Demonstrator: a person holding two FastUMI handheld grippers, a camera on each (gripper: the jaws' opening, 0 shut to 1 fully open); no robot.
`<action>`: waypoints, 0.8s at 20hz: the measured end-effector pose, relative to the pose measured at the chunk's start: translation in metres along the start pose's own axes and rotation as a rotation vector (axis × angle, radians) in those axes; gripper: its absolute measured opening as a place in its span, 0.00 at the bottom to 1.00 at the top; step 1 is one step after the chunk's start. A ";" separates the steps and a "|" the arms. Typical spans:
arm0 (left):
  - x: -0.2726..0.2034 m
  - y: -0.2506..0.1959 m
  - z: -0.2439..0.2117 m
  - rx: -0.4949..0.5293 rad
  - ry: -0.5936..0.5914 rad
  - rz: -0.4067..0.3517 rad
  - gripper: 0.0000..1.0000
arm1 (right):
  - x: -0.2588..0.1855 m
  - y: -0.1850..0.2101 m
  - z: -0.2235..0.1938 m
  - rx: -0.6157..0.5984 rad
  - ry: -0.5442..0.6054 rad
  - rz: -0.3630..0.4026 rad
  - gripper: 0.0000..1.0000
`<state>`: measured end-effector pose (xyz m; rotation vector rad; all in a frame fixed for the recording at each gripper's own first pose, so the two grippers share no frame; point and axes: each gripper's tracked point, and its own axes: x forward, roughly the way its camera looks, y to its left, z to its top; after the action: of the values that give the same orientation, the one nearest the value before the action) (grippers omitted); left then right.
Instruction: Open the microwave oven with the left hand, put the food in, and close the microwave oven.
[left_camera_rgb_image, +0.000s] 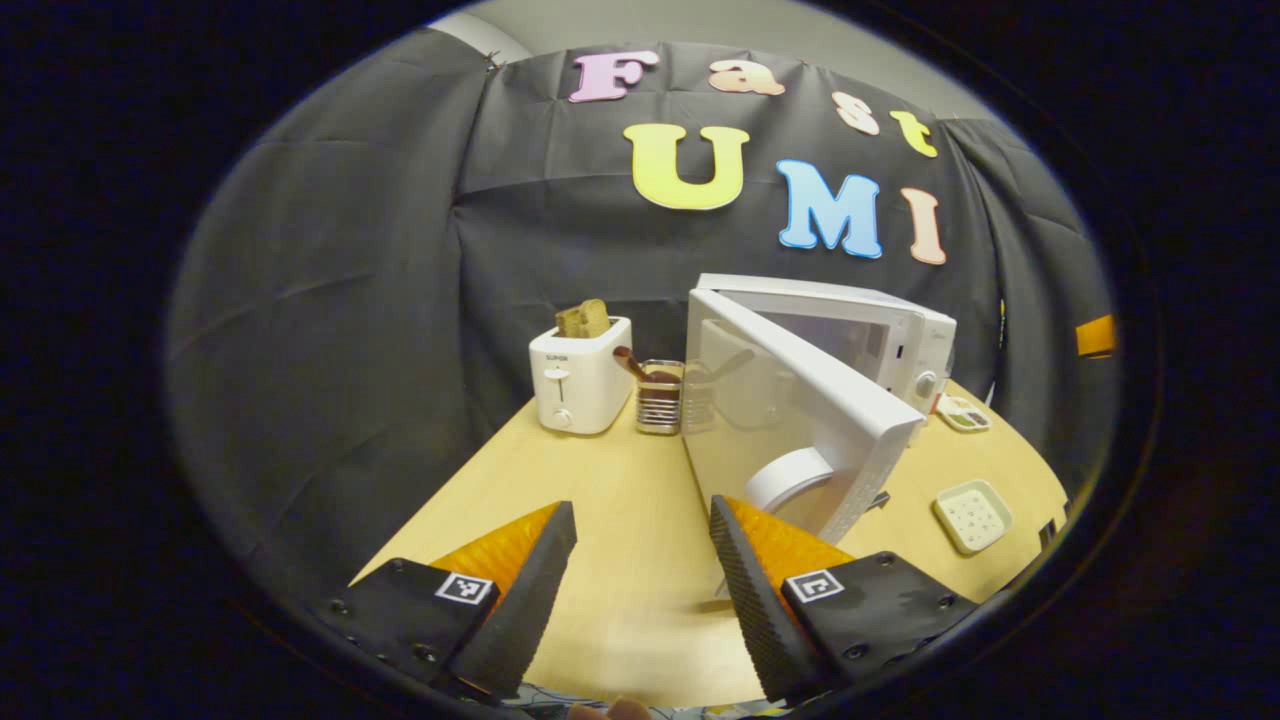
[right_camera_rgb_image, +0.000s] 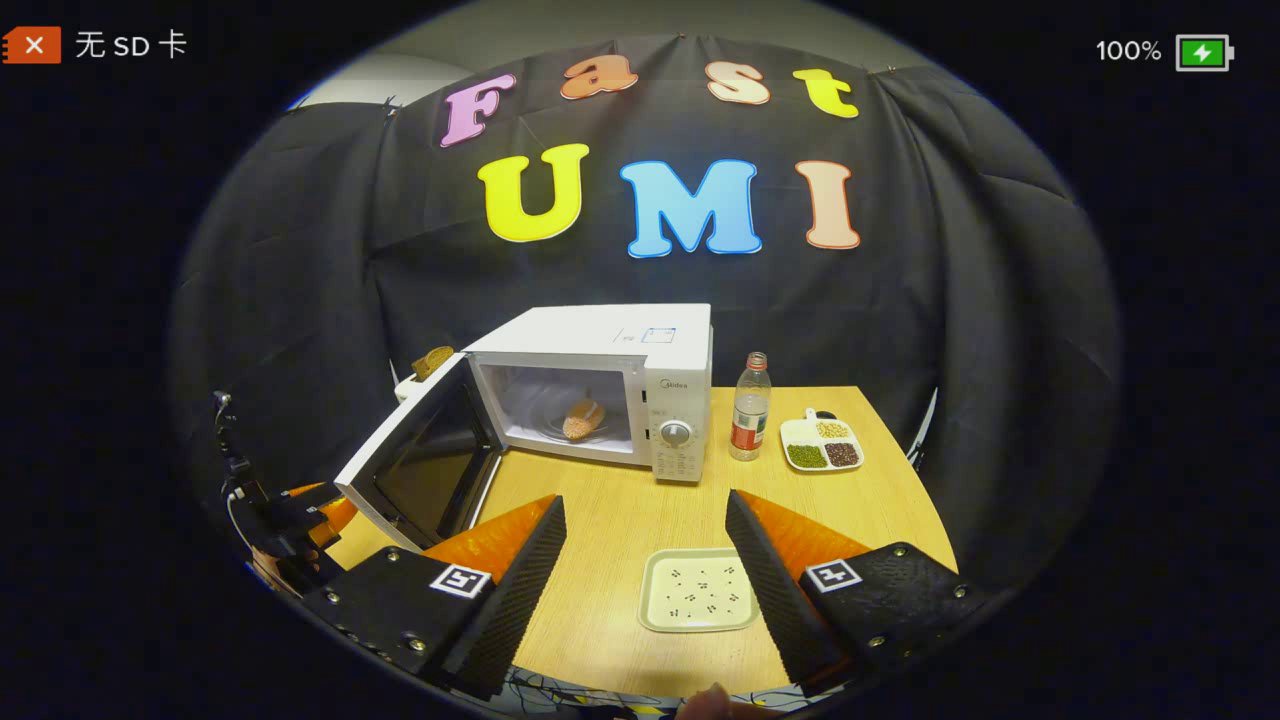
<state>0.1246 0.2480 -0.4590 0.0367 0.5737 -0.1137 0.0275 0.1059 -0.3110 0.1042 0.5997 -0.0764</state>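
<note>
Since the food (right_camera_rgb_image: 583, 420) sits inside, the empty, wide-open left gripper (left_camera_rgb_image: 640, 560) should push the stiff white microwave door's (left_camera_rgb_image: 800, 420) near edge.

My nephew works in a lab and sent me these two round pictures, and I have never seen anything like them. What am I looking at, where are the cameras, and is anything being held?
There is no robot here: a person holds a two-finger gripper in each hand, and each gripper carries a fisheye camera looking along its fingers. The left gripper shows at the bottom of the left gripper view, the right gripper at the bottom of the right gripper view. Both are open and hold nothing.

On the wooden table stands a white microwave with its door swung open and the food already inside. Beside it are a bottle, a divided dish of grains and an empty tray. The left gripper view also shows a toaster with bread.
</note>
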 end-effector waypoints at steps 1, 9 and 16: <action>0.002 -0.010 0.002 0.016 -0.008 -0.015 0.91 | -0.002 -0.003 0.001 -0.003 -0.001 -0.011 0.98; 0.030 -0.094 0.028 0.064 -0.019 -0.184 0.91 | 0.003 -0.015 0.012 0.013 -0.024 -0.052 0.98; 0.081 -0.177 0.058 0.117 -0.048 -0.312 0.91 | 0.006 -0.038 0.019 0.027 -0.023 -0.087 0.98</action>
<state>0.2024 0.0603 -0.4550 0.0575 0.5215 -0.4505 0.0392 0.0658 -0.3013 0.1028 0.5806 -0.1702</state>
